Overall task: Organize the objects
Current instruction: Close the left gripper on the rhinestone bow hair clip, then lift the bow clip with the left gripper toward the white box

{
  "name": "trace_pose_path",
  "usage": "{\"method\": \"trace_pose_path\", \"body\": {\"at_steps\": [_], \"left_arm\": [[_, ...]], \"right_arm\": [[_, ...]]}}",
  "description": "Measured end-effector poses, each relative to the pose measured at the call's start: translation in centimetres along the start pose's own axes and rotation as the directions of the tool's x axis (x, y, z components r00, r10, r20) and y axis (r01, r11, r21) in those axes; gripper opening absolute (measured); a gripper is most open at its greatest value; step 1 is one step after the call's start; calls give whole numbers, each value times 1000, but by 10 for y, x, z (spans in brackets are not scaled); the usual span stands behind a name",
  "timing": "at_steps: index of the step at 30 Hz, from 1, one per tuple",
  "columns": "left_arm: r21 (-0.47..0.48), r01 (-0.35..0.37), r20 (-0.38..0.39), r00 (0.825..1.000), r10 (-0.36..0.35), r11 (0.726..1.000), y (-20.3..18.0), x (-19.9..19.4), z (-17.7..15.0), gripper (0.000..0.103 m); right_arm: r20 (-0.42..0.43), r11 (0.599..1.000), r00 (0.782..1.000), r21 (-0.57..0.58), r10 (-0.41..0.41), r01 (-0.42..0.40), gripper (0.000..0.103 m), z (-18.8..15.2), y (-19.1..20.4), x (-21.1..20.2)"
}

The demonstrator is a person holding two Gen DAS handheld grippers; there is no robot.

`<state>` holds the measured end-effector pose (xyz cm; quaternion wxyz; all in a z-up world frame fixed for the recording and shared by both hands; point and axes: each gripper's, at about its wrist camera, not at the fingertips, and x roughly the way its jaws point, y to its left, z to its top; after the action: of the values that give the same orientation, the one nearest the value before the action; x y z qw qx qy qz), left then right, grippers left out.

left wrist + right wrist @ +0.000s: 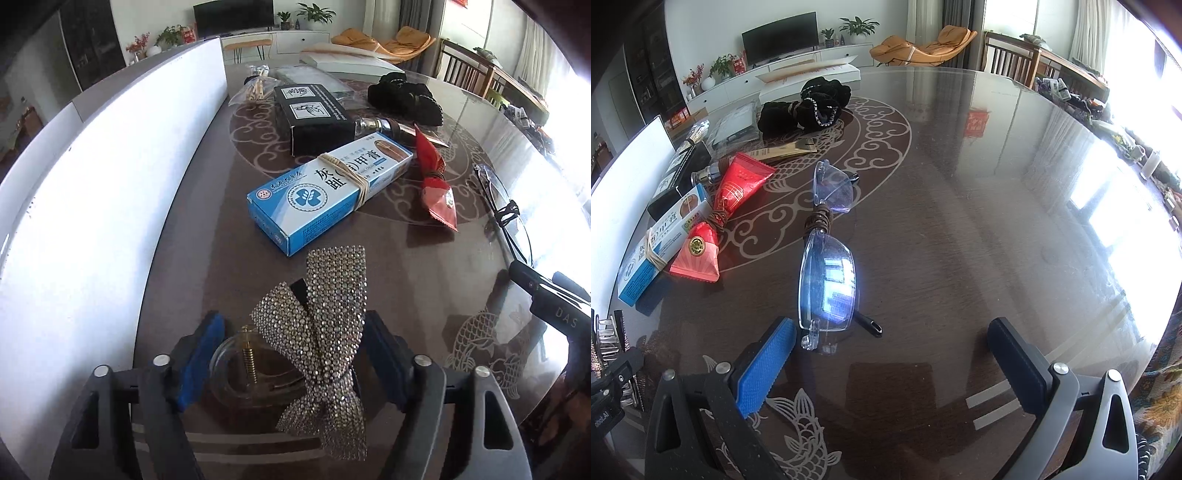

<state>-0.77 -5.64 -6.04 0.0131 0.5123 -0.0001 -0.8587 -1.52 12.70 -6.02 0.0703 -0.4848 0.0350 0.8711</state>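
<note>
On the counter [207, 258], the left claw [295, 354] stands spread around a rhinestone bow clip [325, 332], pads clear; right claw [892, 354] gapes beside rimless glasses [827, 273]; the banded blue medicine box [325, 195] stays closed.

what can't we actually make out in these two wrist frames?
- Left wrist: whether the pads touch the rhinestone-covered bow hair clip; it fills the space between the left gripper jaws.
- Left wrist: the clear round glass bottle with gold spring, partly covered by the bow.
- Left wrist: the rimless clear-lens glasses, washed out by window glare.
- Right wrist: the bow, cut off by the left edge.
- Right wrist: small print on the blue and white medicine box, too small.
</note>
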Motion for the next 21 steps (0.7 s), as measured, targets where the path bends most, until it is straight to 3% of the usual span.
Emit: {"method": "trace_pose_path", "body": {"at_steps": [7, 21], "left_arm": [[-15, -6, 0, 1000, 6, 1000, 1, 6, 0, 103], [17, 12, 51, 999, -13, 1000, 3, 5, -3, 103]], "right_arm": [[0, 1000, 1000, 0, 0, 0, 103, 0, 1, 0], [0, 1000, 1000, 0, 0, 0, 103, 0, 0, 0]]}}
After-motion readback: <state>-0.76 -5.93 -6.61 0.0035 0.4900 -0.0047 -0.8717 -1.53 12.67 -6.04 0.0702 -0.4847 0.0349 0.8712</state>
